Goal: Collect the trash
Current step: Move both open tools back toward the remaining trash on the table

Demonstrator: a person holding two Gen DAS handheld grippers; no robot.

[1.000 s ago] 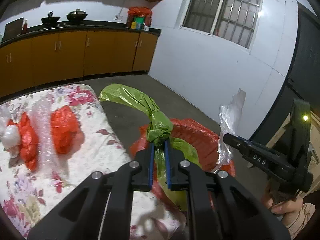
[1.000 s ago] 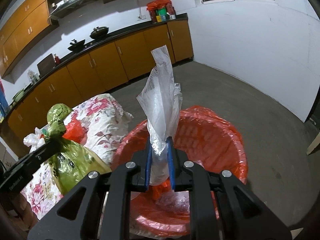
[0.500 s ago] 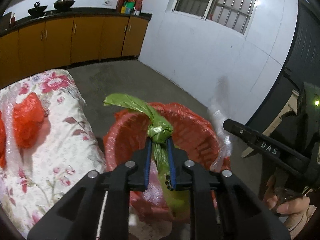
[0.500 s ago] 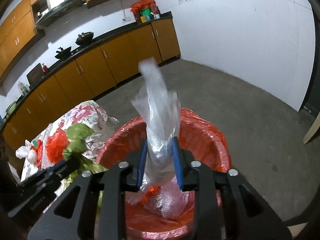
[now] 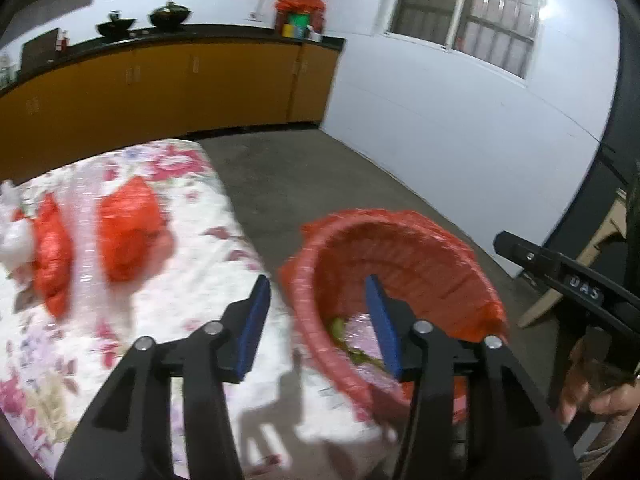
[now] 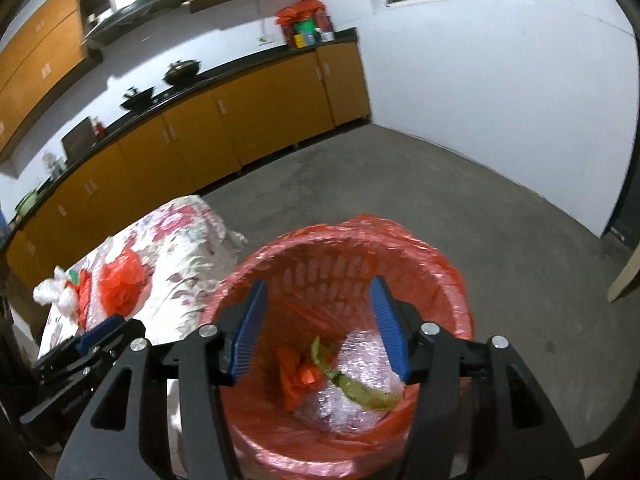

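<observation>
Only your left wrist view is showing the "DAS" lettering on the right gripper (image 5: 568,276), with your left gripper (image 5: 316,320) gaping empty, while your right wrist view is showing the green bag (image 6: 360,390) lying inside the red bin (image 6: 436,256) under wide-open, empty jaws.

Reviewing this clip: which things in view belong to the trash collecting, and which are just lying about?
Part of the job:
- red-lined bin
- green bag, bubble wrap and red bag inside it
- red bags and white wad on the floral table
- left hand-held gripper and right hand-held gripper, both open

Lying about:
- woks on the counter
- containers at the counter's end
- cabinets
</observation>
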